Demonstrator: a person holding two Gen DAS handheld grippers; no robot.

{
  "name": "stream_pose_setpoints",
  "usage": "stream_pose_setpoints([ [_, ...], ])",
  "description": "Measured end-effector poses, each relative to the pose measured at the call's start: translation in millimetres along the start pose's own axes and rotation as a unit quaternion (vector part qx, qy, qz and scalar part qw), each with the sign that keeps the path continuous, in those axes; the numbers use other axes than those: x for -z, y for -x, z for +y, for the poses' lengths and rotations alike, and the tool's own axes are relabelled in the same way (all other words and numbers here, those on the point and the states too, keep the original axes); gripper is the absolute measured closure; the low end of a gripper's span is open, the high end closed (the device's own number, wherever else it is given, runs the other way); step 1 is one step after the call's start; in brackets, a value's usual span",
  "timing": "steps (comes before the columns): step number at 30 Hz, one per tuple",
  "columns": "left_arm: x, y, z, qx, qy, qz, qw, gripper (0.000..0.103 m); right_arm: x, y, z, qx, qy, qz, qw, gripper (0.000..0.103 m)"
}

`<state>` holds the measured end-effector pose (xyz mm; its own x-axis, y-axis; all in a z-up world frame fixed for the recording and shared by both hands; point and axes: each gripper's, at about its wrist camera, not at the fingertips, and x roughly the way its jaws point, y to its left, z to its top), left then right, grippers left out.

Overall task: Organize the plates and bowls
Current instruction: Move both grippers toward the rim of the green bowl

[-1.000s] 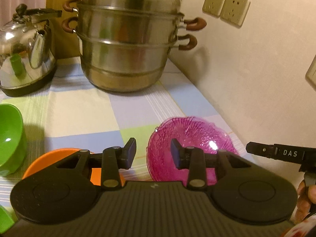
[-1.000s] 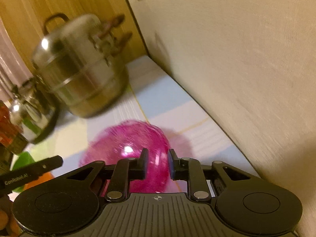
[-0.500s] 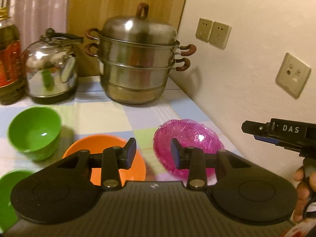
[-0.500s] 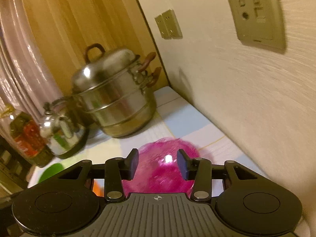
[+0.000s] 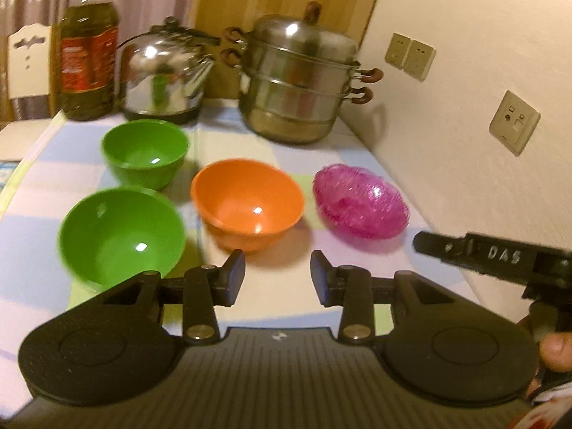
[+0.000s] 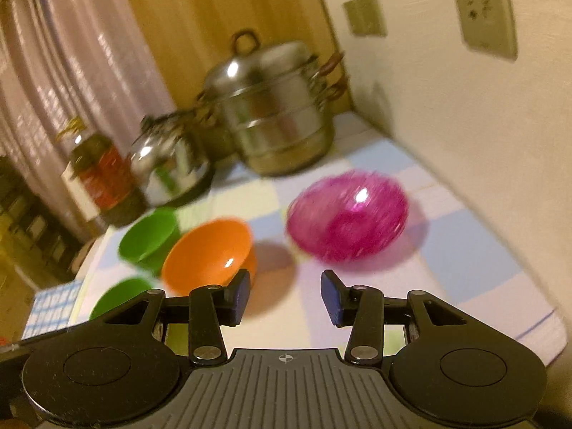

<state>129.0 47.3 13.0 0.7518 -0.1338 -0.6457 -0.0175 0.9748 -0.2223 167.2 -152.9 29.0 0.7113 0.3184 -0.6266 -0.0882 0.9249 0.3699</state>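
Pulled back from the pink bowl (image 5: 361,206), now at 1 o'clock on the counter (image 5: 271,307). Left hand-held gripper (image 5: 278,279) opening, right hand-held gripper (image 6: 285,298) parted, both empty. Between placements; next, picking the orange bowl (image 5: 246,203).

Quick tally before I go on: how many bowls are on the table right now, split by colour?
Green bowls: 2 (far one, near one)
Orange bowl: 1
Pink bowl: 1
Total: 4 bowls, all standing apart on the tablecloth, none stacked.
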Motion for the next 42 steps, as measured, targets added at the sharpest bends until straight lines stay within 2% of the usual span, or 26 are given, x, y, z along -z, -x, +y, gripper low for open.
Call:
stream_pose_setpoints([
  [8, 24.7, 41.2, 39.4, -0.054, 0.027, 0.01, 0.9981, 0.066, 42.4, 6.8, 41.5, -0.028, 0.031, 0.054, 0.998, 0.059],
  [11, 31.1, 50.0, 56.4, -0.079, 0.033, 0.015, 0.9962, 0.066, 51.9, 5.6, 60.5, -0.027, 0.066, 0.075, 0.995, 0.059],
  [16, 34.0, 60.7, 81.0, -0.098, 0.05, 0.025, 0.9936, 0.066, 64.5, 1.2, 88.9, -0.034, 0.112, 0.094, 0.989, 0.059],
  [25, 20.0, 67.3, 109.6, -0.104, 0.071, 0.028, 0.9916, 0.066, 66.0, -17.4, 127.0, -0.036, 0.157, 0.108, 0.981, 0.059],
  [28, 16.2, 69.3, 116.6, -0.105, 0.07, 0.026, 0.9917, 0.063, 65.1, -25.2, 134.9, -0.034, 0.162, 0.11, 0.98, 0.059],
  [42, -5.3, 42.3, 158.3, -0.127, 0.082, 0.038, 0.9878, 0.061, 60.1, -71.6, 151.6, -0.047, 0.136, 0.136, 0.98, 0.058],
])
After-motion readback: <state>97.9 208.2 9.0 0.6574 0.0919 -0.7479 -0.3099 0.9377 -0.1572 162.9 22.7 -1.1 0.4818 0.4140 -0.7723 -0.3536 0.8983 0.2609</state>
